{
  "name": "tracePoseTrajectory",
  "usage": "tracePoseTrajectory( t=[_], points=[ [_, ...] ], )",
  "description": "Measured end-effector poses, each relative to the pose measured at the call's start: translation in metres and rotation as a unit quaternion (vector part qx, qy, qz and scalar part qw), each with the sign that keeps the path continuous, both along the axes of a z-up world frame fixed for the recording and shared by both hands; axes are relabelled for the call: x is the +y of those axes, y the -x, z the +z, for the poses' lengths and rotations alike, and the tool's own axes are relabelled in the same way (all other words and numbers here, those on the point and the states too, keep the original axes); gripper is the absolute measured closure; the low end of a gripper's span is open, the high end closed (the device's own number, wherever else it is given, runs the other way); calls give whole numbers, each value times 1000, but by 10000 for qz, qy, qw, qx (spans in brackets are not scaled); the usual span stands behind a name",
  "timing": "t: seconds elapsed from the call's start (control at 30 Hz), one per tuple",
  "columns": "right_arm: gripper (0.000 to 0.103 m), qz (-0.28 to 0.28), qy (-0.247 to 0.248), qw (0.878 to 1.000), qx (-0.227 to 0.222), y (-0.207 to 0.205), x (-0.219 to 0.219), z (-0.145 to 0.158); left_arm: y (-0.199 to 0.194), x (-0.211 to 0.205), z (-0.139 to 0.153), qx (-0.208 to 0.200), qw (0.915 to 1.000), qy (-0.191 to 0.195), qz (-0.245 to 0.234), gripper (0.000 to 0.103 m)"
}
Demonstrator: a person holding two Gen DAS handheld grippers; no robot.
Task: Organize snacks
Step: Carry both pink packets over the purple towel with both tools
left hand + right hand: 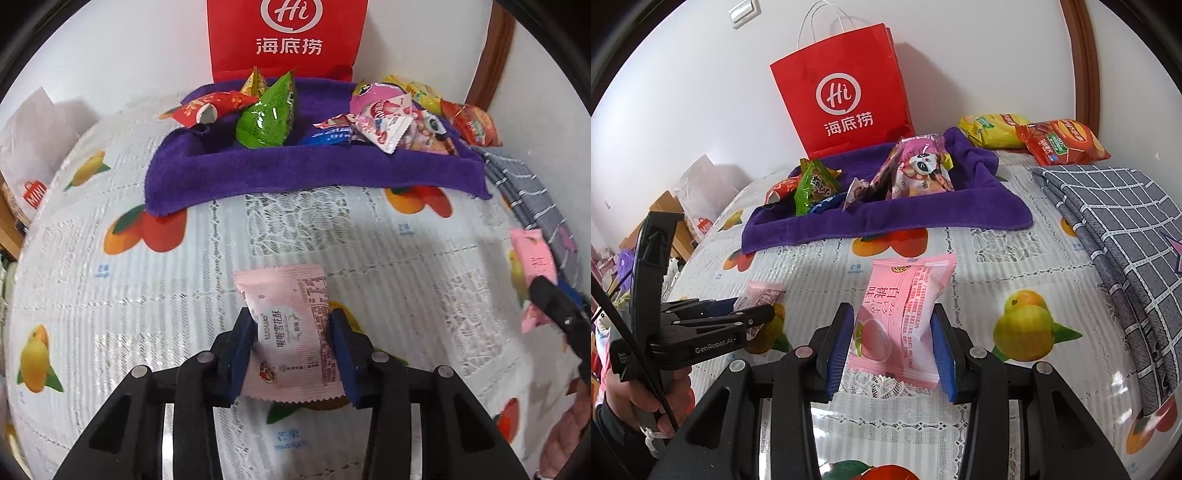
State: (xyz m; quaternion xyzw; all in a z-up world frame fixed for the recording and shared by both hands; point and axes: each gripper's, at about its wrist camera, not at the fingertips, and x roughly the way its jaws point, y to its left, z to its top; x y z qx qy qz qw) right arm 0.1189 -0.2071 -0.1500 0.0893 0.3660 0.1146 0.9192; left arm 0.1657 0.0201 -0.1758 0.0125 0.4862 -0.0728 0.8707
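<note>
Snacks ride in both tools: left gripper [293,334] clamps a pale pink packet [291,332]; right gripper [890,341] clamps a peach packet [905,321]; both near, probably bound for the far purple towel [886,218] holding other snacks

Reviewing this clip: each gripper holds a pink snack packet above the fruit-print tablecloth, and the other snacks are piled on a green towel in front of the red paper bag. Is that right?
Not quite. The towel is purple, not green, as the right wrist view shows. The rest holds: the left gripper and right gripper each grip a pink snack packet above the fruit-print tablecloth, with other snacks before the red paper bag.
</note>
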Motion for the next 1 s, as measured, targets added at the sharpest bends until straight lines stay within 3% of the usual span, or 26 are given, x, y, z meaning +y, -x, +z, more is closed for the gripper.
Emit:
tracePoseTrajectory(
  t=[0.27,0.6,1.0],
  points=[
    [62,19,-4,9999,-139,4,2,24,11,-10,28,-301,9993,-162,-153,64],
    [62,-64,-57,9994,-327,-2,-5,72,12,-13,85,-759,9967,-149,-230,64],
    [62,-26,6,9982,-597,-25,5,119,-4,-6,118,-987,9947,-93,-269,64]
  ],
)
